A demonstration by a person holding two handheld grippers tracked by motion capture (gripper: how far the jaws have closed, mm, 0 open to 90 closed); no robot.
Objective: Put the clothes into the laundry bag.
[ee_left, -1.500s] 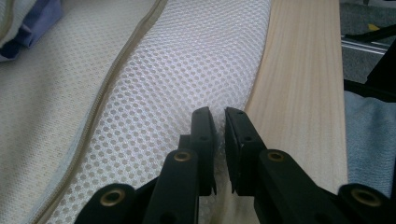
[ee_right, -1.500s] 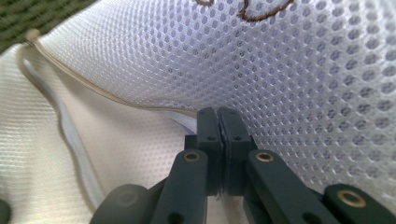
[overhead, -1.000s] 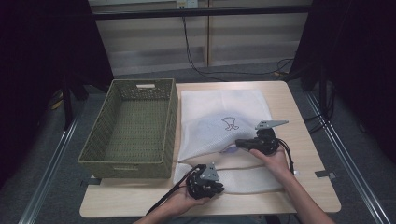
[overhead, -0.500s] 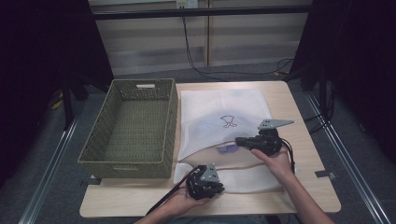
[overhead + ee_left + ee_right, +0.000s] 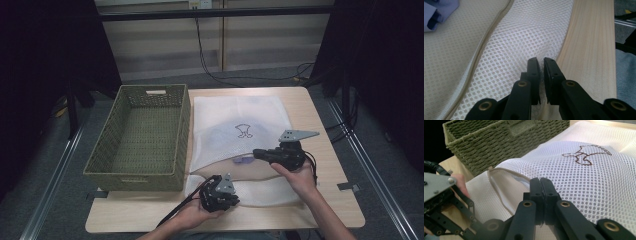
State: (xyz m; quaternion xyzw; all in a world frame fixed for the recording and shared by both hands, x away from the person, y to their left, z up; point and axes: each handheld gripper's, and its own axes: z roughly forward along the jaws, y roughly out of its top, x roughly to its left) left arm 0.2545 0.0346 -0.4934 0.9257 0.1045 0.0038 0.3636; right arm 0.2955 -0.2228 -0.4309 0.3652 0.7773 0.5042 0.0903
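Note:
A white mesh laundry bag [image 5: 240,112] with a brown stitched figure [image 5: 243,131] lies on the wooden table [image 5: 320,115]. My left gripper [image 5: 234,199] is near the front edge, shut on the bag's lower layer [image 5: 524,37], with mesh pinched between its jaws [image 5: 541,62]. My right gripper [image 5: 256,152] is shut on the bag's upper layer [image 5: 584,177] and holds it lifted, so the zippered mouth [image 5: 499,182] gapes. A purple garment [image 5: 243,160] lies inside the mouth, and its corner [image 5: 436,12] is beside the zipper. My left gripper [image 5: 439,195] is off to the side in the right gripper view.
A green woven basket [image 5: 186,125] stands to the left of the bag, touching its edge, with nothing inside. The table's front edge [image 5: 594,50] runs close beside my left gripper. Dark curtains and cables lie beyond the table.
My right gripper has risen a little and carried the bag's upper layer with it, so the mouth gapes wider. The left gripper has stayed in place.

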